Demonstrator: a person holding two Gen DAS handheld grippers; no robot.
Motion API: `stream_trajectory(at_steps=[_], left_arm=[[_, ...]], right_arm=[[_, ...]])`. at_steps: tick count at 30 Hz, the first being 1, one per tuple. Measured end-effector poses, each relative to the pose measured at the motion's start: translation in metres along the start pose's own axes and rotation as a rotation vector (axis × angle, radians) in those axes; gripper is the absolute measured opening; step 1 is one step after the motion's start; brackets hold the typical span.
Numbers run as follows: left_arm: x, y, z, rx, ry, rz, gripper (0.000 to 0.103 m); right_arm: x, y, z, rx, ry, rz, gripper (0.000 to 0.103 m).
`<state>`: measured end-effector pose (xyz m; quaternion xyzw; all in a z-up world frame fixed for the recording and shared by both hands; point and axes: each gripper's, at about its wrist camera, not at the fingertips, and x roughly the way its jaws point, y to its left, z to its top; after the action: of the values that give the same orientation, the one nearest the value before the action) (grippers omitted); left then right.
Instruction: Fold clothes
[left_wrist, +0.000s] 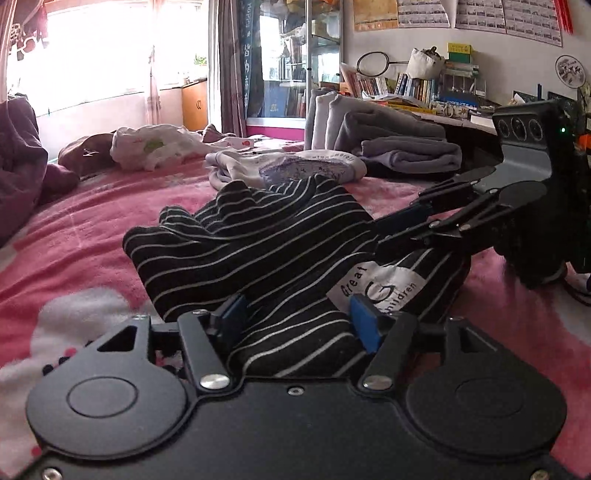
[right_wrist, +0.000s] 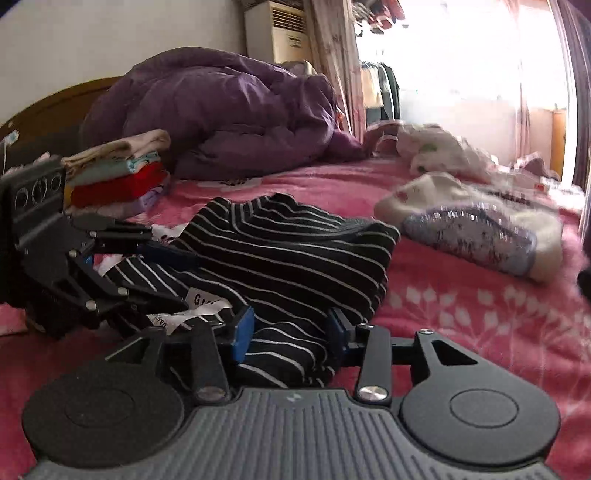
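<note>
A black garment with thin white stripes (left_wrist: 258, 251) lies crumpled on the pink bed cover (left_wrist: 74, 236), its white printed label (left_wrist: 373, 288) facing up. My left gripper (left_wrist: 297, 321) is open, and a fold of the striped cloth lies loose between its blue pads. My right gripper (right_wrist: 290, 330) is open too, straddling another edge of the same garment (right_wrist: 295, 251). The two grippers sit close together at one end of the garment. The right gripper (left_wrist: 395, 230) shows at the right of the left wrist view, and the left gripper (right_wrist: 173, 277) at the left of the right wrist view.
A white sweatshirt with a purple print (right_wrist: 472, 229) lies just beyond the striped garment. Folded grey cloths (left_wrist: 406, 147) sit at the bed's far side. A stack of folded clothes (right_wrist: 118, 173) stands by a purple duvet (right_wrist: 221, 110). More white clothes (left_wrist: 155, 146) lie near the window.
</note>
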<state>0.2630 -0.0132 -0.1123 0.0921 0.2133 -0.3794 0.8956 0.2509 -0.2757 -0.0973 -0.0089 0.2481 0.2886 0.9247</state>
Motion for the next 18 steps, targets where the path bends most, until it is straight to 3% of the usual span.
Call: stream_trajectory(at_steps=[6,8,10,11,15,18], left_arm=[[-0.032,-0.005,0.012,0.000,-0.068,-0.024,0.062],[-0.045,-0.009,0.013,0.002,-0.074,-0.037,0.041],[-0.045,-0.012,0.007,0.032,-0.037,-0.045,0.038],[-0.041,-0.014,0.003,0.049,-0.011,-0.047,0.038],[-0.023,-0.014,-0.004,0.073,0.067,-0.047,0.039],[-0.020,-0.008,-0.006,0.054,0.076,-0.058,0.040]], right_arm=[[-0.023,0.023,0.005,-0.079,-0.065,0.005,0.043],[-0.033,0.036,0.008,-0.148,-0.086,0.032,0.041],[-0.035,0.044,0.008,-0.216,-0.060,0.060,0.037],[-0.034,0.045,0.006,-0.232,-0.040,0.079,0.027],[-0.017,0.033,0.003,-0.166,0.026,0.127,0.026],[-0.007,0.028,-0.004,-0.172,0.043,0.154,0.026]])
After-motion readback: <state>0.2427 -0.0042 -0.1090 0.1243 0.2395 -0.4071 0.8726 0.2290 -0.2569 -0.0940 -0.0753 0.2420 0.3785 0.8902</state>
